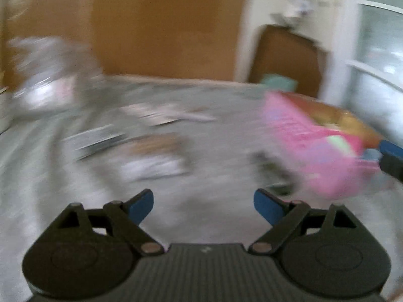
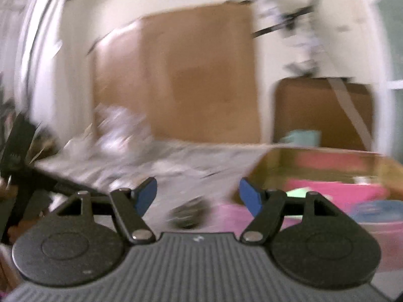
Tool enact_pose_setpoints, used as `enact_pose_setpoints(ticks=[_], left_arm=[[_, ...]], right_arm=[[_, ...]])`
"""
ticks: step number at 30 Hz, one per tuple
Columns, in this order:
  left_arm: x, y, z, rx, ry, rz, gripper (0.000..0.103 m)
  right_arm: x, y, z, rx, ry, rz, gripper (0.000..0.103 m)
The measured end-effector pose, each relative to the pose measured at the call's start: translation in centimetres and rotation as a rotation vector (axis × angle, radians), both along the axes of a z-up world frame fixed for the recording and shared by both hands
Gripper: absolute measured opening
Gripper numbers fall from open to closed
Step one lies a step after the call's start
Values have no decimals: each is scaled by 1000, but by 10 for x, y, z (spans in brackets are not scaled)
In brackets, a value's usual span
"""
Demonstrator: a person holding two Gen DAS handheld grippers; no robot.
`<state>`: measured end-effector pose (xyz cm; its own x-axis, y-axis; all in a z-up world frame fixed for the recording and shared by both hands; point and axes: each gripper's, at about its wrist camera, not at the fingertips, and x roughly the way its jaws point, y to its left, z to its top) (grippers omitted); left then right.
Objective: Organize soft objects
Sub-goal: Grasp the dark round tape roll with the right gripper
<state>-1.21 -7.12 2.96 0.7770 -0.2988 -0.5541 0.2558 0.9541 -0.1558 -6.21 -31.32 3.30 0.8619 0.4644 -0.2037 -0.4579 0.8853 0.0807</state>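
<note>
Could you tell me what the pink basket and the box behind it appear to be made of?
The pink basket looks like moulded plastic: uniform bright colour and what seem to be ribbed, slatted walls, though motion blur softens them. The box behind it appears to be cardboard: matte tan-brown walls with straight thin edges. Blur leaves both uncertain.

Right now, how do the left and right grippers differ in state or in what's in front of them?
Left gripper: patterned grey bedcover ahead, pink slatted plastic basket off to its right. Right gripper: a small dark blurred object lies just ahead, and the basket sits close beside its right finger. Shared: both open, blue-padded, empty.
</note>
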Motion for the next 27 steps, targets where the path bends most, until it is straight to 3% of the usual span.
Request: enact_pose_setpoints(ticks=[1,5,8,12,17,27], left_arm=[[-1,13,-5,20,7,54,90],[-5,54,-19,-20,44,181,91],[-9,66,-18,-81,16,185,91],[-5,63,-17,-78,2,163,91],[-15,61,-19,-90,-37,153,93],[-24,60,-15,-102,-102,155,94]], right_arm=[[4,16,-2,-34,16,35,73],[30,68,-12,-225,67,68,66],[59,85,-20,-311,98,24,65],[82,91,-29,-382,136,-33,66],[91,89,-34,-385,194,-26,68],[96,92,-35,-381,204,-41,69]])
